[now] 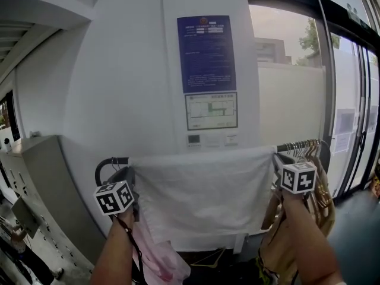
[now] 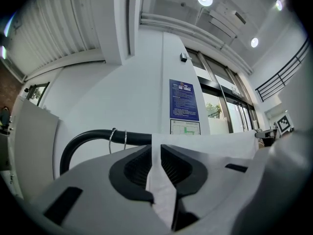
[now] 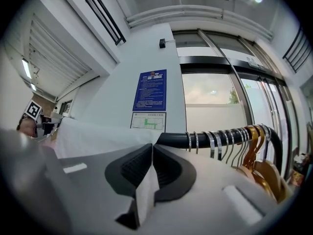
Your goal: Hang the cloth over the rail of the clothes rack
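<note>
Far left, the black rail point(image 1: 110, 161) curves down at its end, with two thin hooks point(image 2: 117, 140) on the bare stretch. Your left gripper point(image 2: 156, 153) sits just right of them, at the left top corner of the cloth point(image 1: 202, 189). Its jaws stand a little apart, and the cloth's edge runs loosely through the gap, so that side is released rather than pinched.

Between your two grippers the white cloth lies along the rail and covers it. It hangs down flat and spread wide in front of the wall. A pink garment point(image 1: 157, 254) shows below its lower left corner.

Your right gripper point(image 3: 152, 151) is at the cloth's right top corner, clenched on a fold of it, with the pads pressed together on the fabric. Just right of it the rail is bare again and carries a row of hangers point(image 3: 234, 141), silver hooks first, then gold ones.
</note>
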### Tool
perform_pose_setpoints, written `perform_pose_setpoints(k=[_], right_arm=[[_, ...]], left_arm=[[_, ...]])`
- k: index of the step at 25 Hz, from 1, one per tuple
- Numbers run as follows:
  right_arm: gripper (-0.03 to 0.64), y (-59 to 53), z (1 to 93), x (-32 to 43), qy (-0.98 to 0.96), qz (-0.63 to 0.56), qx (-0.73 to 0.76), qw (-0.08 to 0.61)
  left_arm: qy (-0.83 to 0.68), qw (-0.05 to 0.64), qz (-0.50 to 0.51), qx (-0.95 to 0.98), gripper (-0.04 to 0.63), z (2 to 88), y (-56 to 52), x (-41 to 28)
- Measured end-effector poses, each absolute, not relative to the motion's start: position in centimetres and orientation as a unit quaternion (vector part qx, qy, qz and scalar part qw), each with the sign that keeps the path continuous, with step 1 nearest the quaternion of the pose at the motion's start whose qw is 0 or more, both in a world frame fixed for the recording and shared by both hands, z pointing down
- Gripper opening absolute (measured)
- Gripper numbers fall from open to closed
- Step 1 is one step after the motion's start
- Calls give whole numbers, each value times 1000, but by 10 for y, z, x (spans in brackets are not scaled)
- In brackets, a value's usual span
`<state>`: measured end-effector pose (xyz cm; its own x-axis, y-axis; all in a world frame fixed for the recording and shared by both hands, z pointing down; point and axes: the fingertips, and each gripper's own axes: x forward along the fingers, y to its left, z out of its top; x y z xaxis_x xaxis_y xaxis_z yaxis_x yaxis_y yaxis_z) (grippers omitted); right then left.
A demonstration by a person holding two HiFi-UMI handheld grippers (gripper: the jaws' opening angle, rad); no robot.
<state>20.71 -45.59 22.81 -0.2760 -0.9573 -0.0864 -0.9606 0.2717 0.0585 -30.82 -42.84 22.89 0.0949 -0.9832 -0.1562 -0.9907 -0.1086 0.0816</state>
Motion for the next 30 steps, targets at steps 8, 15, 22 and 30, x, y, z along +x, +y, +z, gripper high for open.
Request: perform_pose_setpoints(k=[8, 15, 22, 30], right_arm=[[58, -443, 226, 212, 776, 73, -626, 23], [57, -414, 239, 178, 800, 86, -593, 32], [3, -379, 283, 103, 856, 92, -507, 23], [2, -354, 334, 34, 893, 69, -444, 13]], left_arm=[[681, 45, 83, -726, 118, 230, -419, -303], [649, 51, 86, -754, 118, 241, -403, -260], [556, 55, 46, -828, 6, 279, -376, -157], [502, 24, 25, -864, 5, 341, -358, -72]])
